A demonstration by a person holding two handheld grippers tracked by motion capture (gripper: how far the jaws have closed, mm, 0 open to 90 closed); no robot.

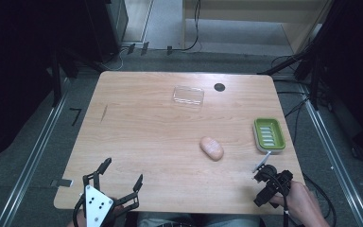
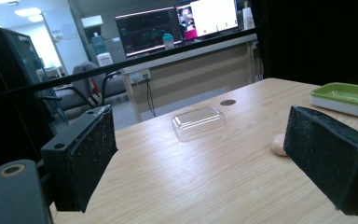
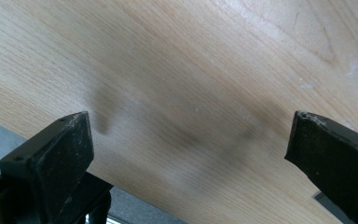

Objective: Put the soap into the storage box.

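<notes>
Near the table's front edge both tools wait with nothing in them: the left gripper (image 1: 123, 177) and the right gripper (image 3: 189, 140) have their jaws spread wide, probably staged for a start. Mid-table lies the pinkish soap bar (image 1: 211, 148), apart from the green soap dish (image 1: 269, 135) and the clear lid (image 1: 188, 96) (presumably laid out for reaching).

The counter (image 1: 170, 142) is evenly and moderately lit from overhead in the high view, while the room beyond its edges falls into deep darkness. In the left gripper view, ceiling lights (image 2: 28, 11) and bright screens (image 2: 214, 16) glare. The right gripper view shows soft blurred shadows on the wood, slightly out of focus.
</notes>
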